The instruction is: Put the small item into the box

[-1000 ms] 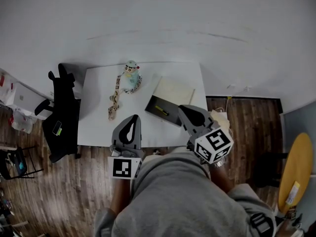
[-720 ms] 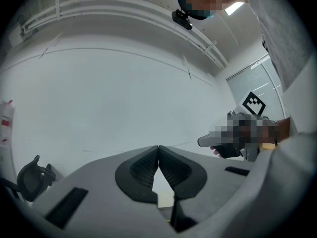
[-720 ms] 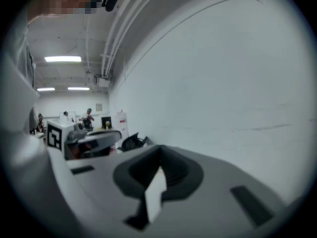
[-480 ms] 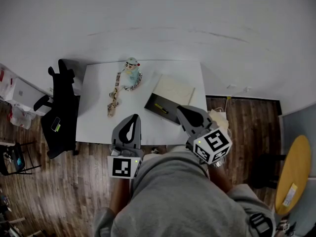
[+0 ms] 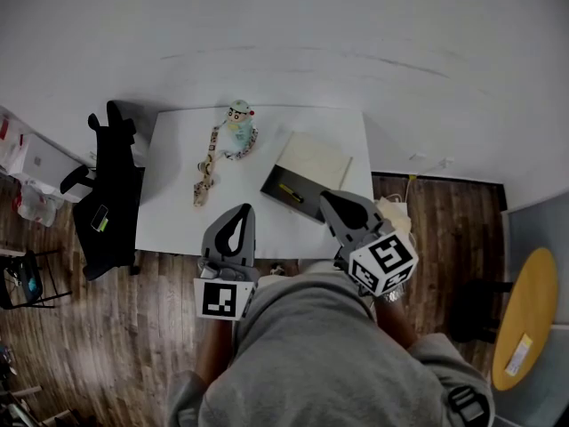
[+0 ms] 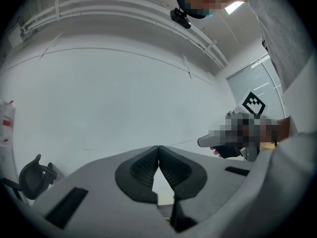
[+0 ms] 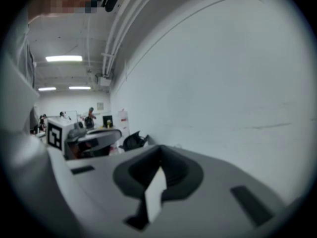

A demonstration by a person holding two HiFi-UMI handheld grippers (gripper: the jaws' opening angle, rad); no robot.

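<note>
Head view alone shows white rectangular surface (image 5: 178,229) with open flat box (image 5: 307,178), small yellow item (image 5: 291,194) in its dark half; gripper views catch mostly wall, left gripper (image 6: 158,150) and right gripper (image 7: 159,152) jaws together, empty.

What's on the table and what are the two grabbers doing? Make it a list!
table: white
toy: pale blue figure, far side
strap: patterned, trails from toy
box: open, right of toy
yellow thing: small, on box's dark part
left gripper: fingers together, empty
right gripper: fingers together, empty, near box
chair: black, left of table
</note>
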